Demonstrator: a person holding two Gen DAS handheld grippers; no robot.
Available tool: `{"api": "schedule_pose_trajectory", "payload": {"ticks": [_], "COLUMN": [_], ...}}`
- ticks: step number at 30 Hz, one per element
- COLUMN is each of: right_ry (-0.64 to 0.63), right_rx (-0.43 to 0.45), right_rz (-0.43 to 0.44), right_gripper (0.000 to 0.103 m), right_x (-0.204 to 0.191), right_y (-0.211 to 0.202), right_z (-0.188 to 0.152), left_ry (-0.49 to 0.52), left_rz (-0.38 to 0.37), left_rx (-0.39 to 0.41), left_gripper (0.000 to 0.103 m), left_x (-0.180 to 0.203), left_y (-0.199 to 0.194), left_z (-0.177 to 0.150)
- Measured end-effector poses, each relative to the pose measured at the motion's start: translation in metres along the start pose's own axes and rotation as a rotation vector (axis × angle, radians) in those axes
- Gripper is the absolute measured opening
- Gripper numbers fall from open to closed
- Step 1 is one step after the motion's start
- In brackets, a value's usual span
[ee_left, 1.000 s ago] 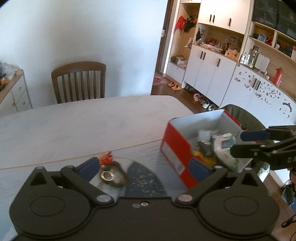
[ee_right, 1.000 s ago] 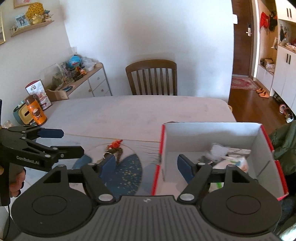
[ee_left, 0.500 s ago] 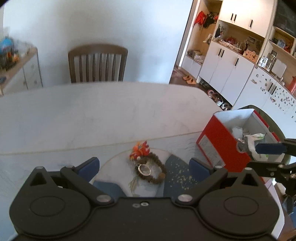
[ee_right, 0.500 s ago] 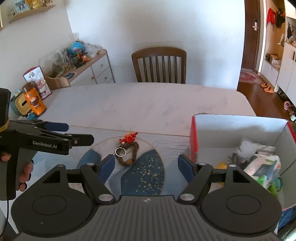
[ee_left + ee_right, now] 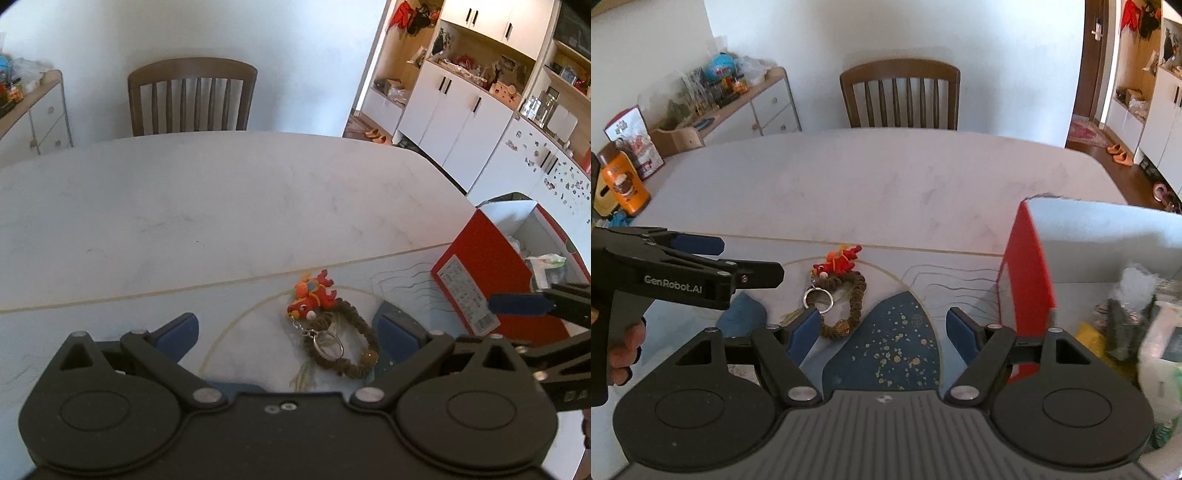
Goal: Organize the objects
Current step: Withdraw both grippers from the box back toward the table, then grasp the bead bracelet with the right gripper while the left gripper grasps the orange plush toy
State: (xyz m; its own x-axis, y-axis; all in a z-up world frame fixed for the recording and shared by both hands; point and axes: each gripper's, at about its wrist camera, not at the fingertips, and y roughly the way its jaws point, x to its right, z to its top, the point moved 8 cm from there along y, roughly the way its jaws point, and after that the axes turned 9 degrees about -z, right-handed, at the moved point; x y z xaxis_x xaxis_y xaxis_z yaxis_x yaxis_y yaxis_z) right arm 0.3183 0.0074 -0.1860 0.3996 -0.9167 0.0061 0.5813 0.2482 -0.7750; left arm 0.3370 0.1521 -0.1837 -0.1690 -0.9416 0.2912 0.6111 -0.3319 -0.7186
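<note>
Your left gripper has swung away from the red box and now faces the keychain, which a second ago sat half hidden under its fingers. The keychain, a brown beaded loop with a red dragon charm and a metal ring, lies on the patterned mat on the counter, just ahead of the left fingers and a little right of their centre line. Both of your grippers have their fingers spread wide and hold nothing.

Your right gripper has pulled back from over the box as well; it now hovers above the mat, with the keychain near its left finger. The box stands at the right, already holding several items, though blur makes them hard to name.

That shift suggests the keychain is your next pick, probably with the left gripper, and the box its likely destination.
</note>
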Motion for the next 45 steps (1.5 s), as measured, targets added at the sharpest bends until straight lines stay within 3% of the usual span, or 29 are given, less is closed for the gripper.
{"api": "schedule_pose_trajectory", "payload": {"ticks": [7,13,21,25,29,35,45], "right_ry": [-0.022,-0.018,-0.008,-0.002,-0.005,-0.017,-0.062], "right_rx": [-0.031,-0.059,-0.082,-0.088,-0.087,-0.084,-0.075], "right_rz": [-0.017,0.002,0.012,0.016,0.025,0.029,-0.006], "right_gripper": [0.075,0.069,0.057,0.045,0.034,0.031,0.012], "right_x": [-0.005,-0.008,-0.014,-0.016,-0.020,-0.024,-0.030], "right_y": [0.039,0.059,0.077,0.083,0.087,0.091,0.093], "right_z": [-0.001,-0.004,-0.002,-0.001,0.001,0.002,0.002], "left_ry": [0.034,0.033,0.040,0.055,0.074,0.094,0.074], "left_rz": [0.002,-0.024,-0.061,-0.077,-0.085,-0.076,-0.097], "left_rx": [-0.027,-0.040,-0.049,-0.050,-0.052,-0.052,-0.045], "left_gripper": [0.102,0.101,0.080,0.064,0.055,0.039,0.037], "left_x": [-0.002,-0.004,0.001,0.005,0.010,0.012,0.009], "left_y": [0.031,0.052,0.069,0.074,0.079,0.081,0.078], "left_z": [0.004,0.008,0.007,0.007,0.006,0.006,0.008]}}
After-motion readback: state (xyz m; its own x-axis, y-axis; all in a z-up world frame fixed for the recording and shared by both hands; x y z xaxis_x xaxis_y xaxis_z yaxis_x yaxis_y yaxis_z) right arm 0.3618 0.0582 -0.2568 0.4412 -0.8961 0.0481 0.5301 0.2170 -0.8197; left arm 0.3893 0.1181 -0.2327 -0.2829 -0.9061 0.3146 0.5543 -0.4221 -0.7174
